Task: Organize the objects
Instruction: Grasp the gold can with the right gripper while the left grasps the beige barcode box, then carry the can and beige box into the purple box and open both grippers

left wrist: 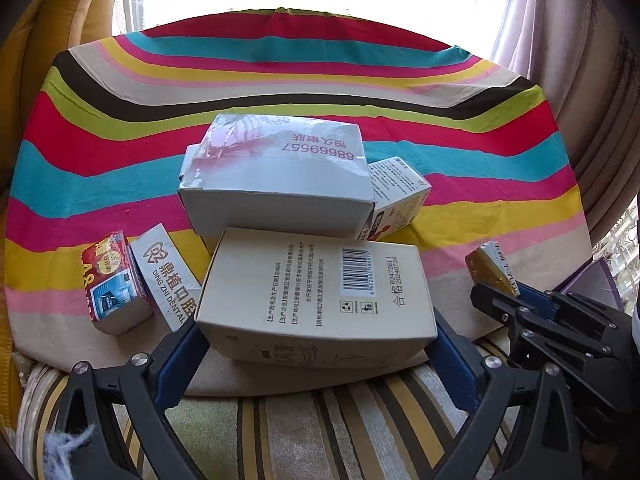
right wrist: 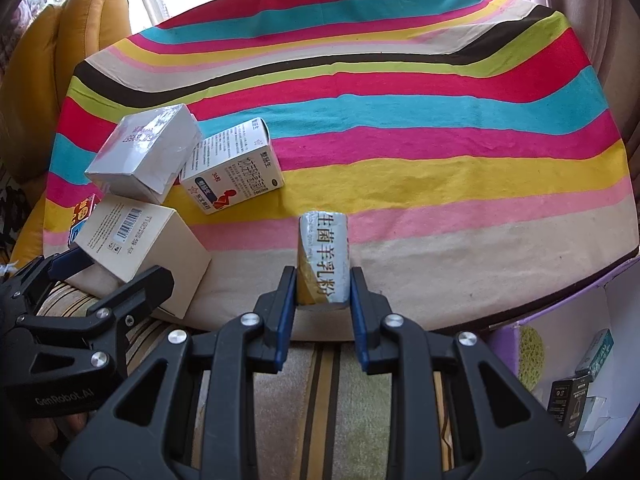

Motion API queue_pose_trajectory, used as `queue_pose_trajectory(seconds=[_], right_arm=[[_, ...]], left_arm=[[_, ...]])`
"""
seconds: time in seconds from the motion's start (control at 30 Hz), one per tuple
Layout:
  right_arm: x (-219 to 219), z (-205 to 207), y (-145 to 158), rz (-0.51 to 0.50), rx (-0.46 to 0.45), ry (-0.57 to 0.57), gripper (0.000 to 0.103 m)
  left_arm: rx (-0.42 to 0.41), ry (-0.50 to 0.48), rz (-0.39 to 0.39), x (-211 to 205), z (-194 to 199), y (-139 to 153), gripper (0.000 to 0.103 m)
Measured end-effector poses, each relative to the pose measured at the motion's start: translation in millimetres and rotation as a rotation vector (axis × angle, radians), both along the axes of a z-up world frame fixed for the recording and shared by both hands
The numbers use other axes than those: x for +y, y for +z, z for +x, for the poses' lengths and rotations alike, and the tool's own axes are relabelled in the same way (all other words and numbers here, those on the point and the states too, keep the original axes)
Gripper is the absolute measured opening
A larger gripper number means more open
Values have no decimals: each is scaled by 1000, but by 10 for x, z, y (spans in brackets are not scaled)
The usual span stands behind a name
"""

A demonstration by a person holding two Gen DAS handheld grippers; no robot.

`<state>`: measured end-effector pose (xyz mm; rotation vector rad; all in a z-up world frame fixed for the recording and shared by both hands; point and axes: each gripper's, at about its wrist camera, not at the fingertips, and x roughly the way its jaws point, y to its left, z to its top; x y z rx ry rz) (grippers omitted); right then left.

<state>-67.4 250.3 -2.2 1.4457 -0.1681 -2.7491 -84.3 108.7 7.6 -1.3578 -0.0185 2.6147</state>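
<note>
striped cloth [right wrist: 400, 92]: covers the surface edge to edge, so every box lies on it; the boxes crowd its near left part, the rest is bare.
grey box [left wrist: 276, 184]: largest of the pile, lying tilted on top of others, its far end propped up; it looks loosely stacked rather than sorted.
beige box [left wrist: 316, 288]: lies flat at the near edge of the cloth, barcode up, between the fingers of the left claw [left wrist: 316, 340]; the blue pads sit at its two sides, closed on it as far as i can judge, likely so it can be lifted off the pile's edge.
white medicine box [right wrist: 236, 172]: lies on its side just beside the grey box, partly tucked under it in the left wrist view.
dental box [left wrist: 168, 276]: leans between the beige box and the red pack, touching both.
red pack [left wrist: 114, 280]: leftmost item, lying on the cloth.
milk powder box [right wrist: 324, 256]: narrow and upright near the front edge, well apart from the pile; the right claw [right wrist: 322, 292] has it clamped between its pads.
purple-edged bin [right wrist: 576, 320]: open, low at the right beside the surface, a few small boxes already inside; judged to be where the held boxes are meant to go.
</note>
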Motion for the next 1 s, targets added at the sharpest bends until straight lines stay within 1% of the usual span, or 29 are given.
queue_pose_trajectory(seconds=[0.27,0.5,0.63,0.87,1.0], right_arm=[[87,192,94,-34,27,-17,29],[242,442,240,-66,60,-34,29],[384,610,299,-74,75,-59,29],[743,882,332,-86,84,-125,29],[952,1047,339,-84,84,-166,29]], left_arm=[[20,7,31,-16,165,104,101],[52,-32,63,95,340,222,101],[71,-83,61,262,450,288,101],[102,-205,40,714,659,374,101],[118,-270,48,918,753,425,101]])
